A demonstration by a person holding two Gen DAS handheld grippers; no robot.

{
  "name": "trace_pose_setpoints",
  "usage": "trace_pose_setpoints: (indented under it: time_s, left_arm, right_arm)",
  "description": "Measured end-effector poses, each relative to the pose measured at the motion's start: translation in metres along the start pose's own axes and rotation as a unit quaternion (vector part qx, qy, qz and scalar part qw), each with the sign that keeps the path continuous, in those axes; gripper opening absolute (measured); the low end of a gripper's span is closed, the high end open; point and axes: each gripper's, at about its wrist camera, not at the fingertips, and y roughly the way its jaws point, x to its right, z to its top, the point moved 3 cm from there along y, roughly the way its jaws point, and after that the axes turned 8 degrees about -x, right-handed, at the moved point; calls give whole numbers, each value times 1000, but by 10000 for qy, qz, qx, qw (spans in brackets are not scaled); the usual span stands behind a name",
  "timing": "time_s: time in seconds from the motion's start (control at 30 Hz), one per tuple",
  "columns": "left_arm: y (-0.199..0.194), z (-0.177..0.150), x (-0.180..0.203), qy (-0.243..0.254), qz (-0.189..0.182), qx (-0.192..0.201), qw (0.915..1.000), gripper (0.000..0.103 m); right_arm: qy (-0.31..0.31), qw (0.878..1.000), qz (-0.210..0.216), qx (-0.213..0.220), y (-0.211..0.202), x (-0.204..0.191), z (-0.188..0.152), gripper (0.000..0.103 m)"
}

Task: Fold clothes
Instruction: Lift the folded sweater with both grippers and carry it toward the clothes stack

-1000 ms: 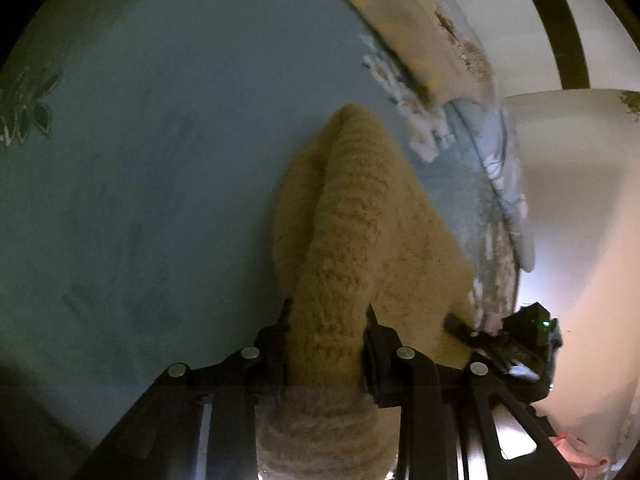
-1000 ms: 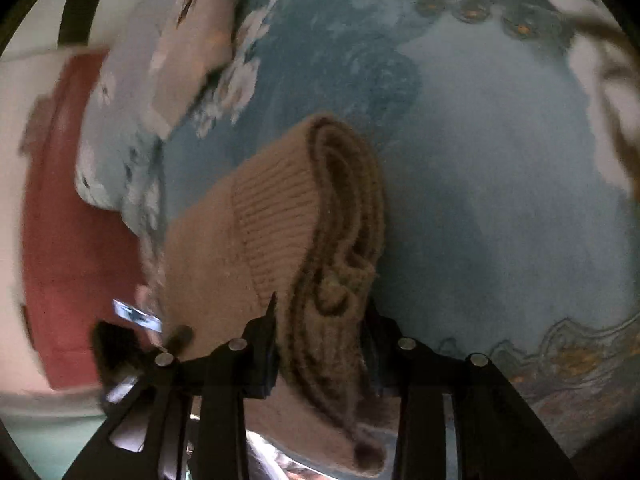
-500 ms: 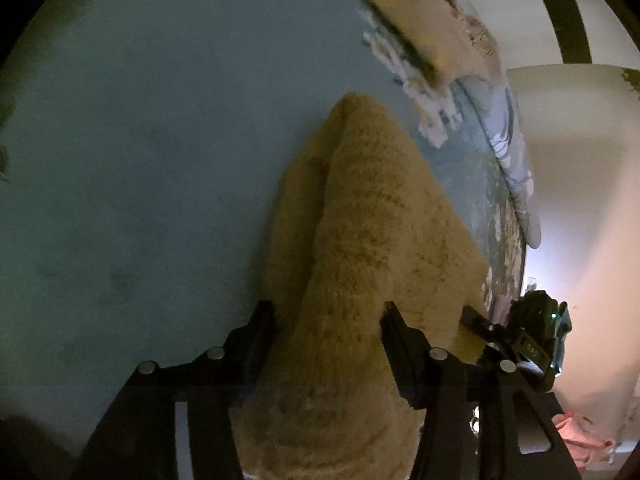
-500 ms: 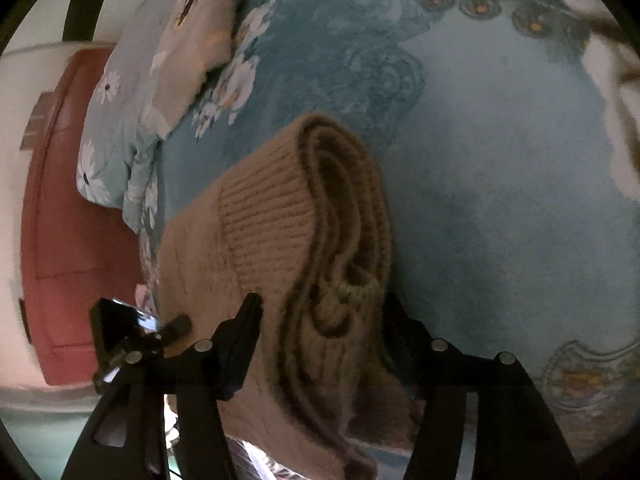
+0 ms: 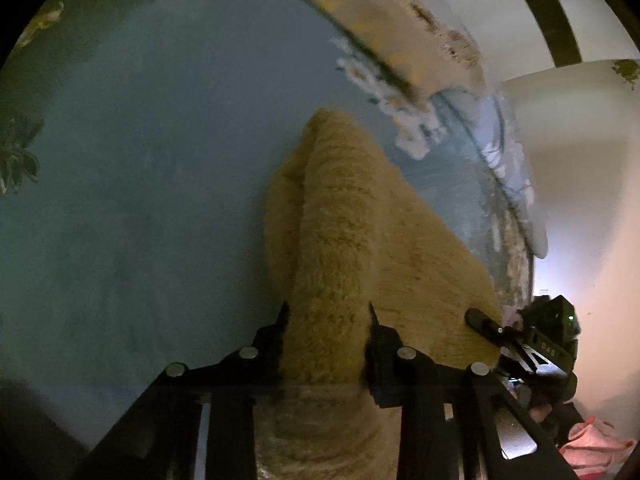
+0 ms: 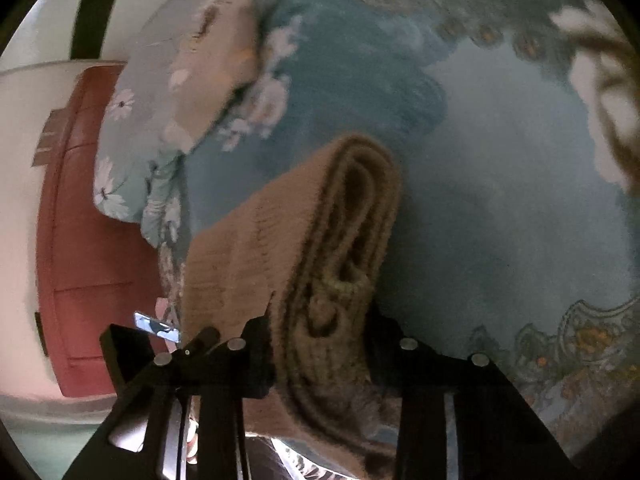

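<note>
A folded tan knit sweater (image 5: 344, 240) is held over the blue bedspread (image 5: 160, 160). My left gripper (image 5: 326, 312) is shut on one end of its folded edge. My right gripper (image 6: 322, 308) is shut on the other end, where the stacked layers (image 6: 352, 216) and ribbed hem show. Each gripper appears in the other's view, the right one in the left wrist view (image 5: 532, 340) and the left one in the right wrist view (image 6: 160, 336). The sweater hangs between them, and its lower part is hidden behind the fingers.
A floral pillow (image 6: 192, 92) lies at the head of the bed, also in the left wrist view (image 5: 400, 40). A red padded headboard (image 6: 80, 220) stands beside it. A patterned border (image 6: 560, 344) runs along the bedspread. A pink cloth (image 5: 592, 448) lies low right.
Both grippers opened wider around the sweater half a second ago and have closed on it again. The view has shifted only slightly over the bed.
</note>
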Motion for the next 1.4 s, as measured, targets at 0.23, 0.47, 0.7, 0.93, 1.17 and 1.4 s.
trace_pose_setpoints:
  time_s: [0.23, 0.47, 0.7, 0.93, 1.17, 1.4]
  left_arm:
    - [-26, -9, 64, 447, -299, 332, 9980, 31]
    - [-49, -7, 182, 1377, -866, 503, 9854, 31]
    - [-36, -27, 326, 2451, -1300, 89, 9607, 31]
    - [17, -67, 467, 3302, -1585, -624, 9284, 31]
    - [95, -128, 564, 3845, -1466, -1306, 9020, 31]
    - [160, -154, 593, 3989, -1266, -1535, 8951, 31]
  right_arm:
    - [-555, 9977, -65, 395, -57, -41, 6, 37]
    - [-1124, 9875, -158, 1090, -186, -63, 16, 37]
    - [-1275, 9735, -463, 1842, -345, -52, 3, 37]
    - [-710, 9648, -833, 2393, -479, 19, -27, 37]
    - [-71, 9617, -1216, 2455, -559, 103, -43, 38]
    - [194, 9629, -1206, 2405, -582, 172, -32, 38]
